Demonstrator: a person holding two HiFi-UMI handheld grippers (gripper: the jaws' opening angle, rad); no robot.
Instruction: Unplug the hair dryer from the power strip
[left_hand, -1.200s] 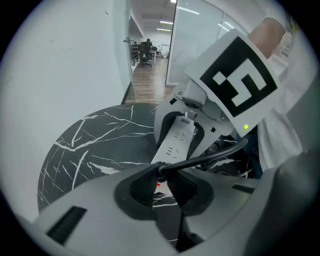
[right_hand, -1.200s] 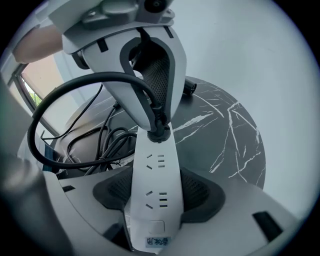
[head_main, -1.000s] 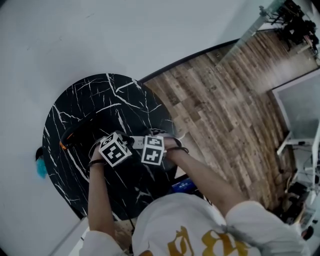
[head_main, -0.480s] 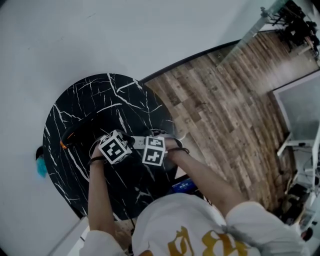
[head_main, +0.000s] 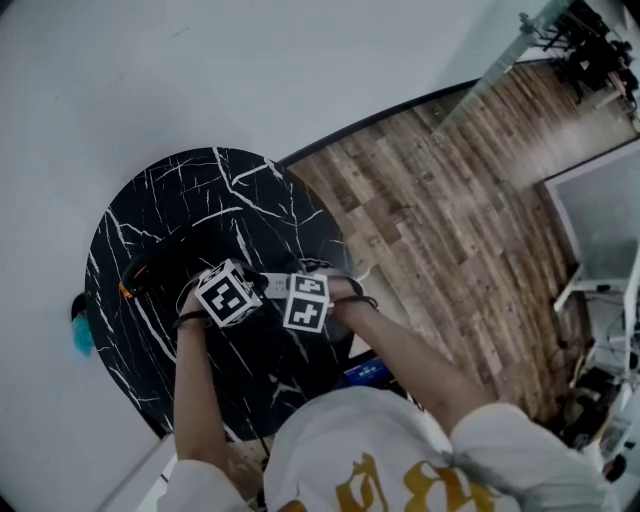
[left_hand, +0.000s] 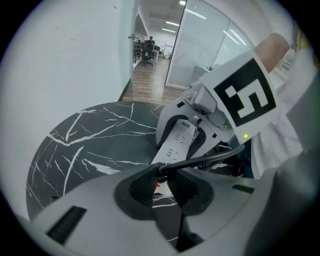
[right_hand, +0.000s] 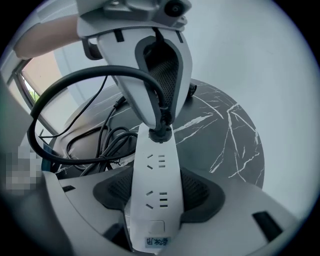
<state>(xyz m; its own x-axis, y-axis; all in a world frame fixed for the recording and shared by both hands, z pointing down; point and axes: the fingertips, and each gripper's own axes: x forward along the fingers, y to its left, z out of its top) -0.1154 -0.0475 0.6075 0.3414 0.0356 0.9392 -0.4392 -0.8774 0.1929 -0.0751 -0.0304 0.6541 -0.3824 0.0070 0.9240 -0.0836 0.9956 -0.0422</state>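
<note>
Plug (right_hand: 161, 134) seated in power strip (right_hand: 155, 165) | left gripper (left_hand: 161, 175) clamps plug | right gripper (right_hand: 155, 192) clamps power strip | cables (right_hand: 107, 137) coiled beside

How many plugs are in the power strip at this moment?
1. The plug sits at the far end of the power strip, clamped by the left gripper. The two sockets nearer the right gripper are empty; none looks hidden.
</note>
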